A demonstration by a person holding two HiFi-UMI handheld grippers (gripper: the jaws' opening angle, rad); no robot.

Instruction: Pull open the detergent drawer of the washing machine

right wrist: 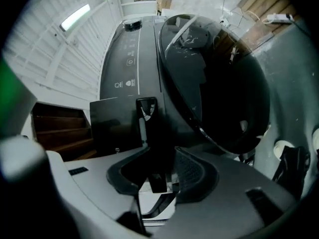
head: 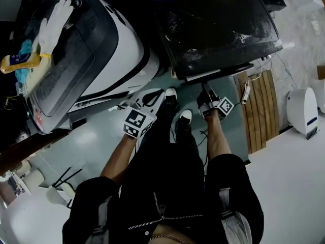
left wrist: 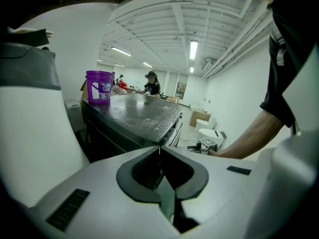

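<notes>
The dark front-loading washing machine [head: 218, 24] stands ahead of me, and its round door [right wrist: 219, 83] fills the right gripper view, which is rolled on its side. The detergent drawer's dark front panel [right wrist: 113, 126] stands out from the control strip; in the head view the drawer [head: 205, 87] is a thin piece jutting from the machine's front. My right gripper [head: 207, 96] [right wrist: 154, 176] is right at it, with a dark slab of the drawer front [right wrist: 146, 118] between its parted jaws and a dark gap beside the right pad. My left gripper [head: 152, 99] [left wrist: 159, 149] hangs back, shut and empty.
A white top-loading machine [head: 96, 55] with a glove [head: 56, 19] on its lid stands to the left. A purple bucket [left wrist: 98, 86] sits on the dark machine's top. A wooden slat board [head: 261, 108], a power strip [head: 247, 91] and a white appliance [head: 302, 111] lie to the right.
</notes>
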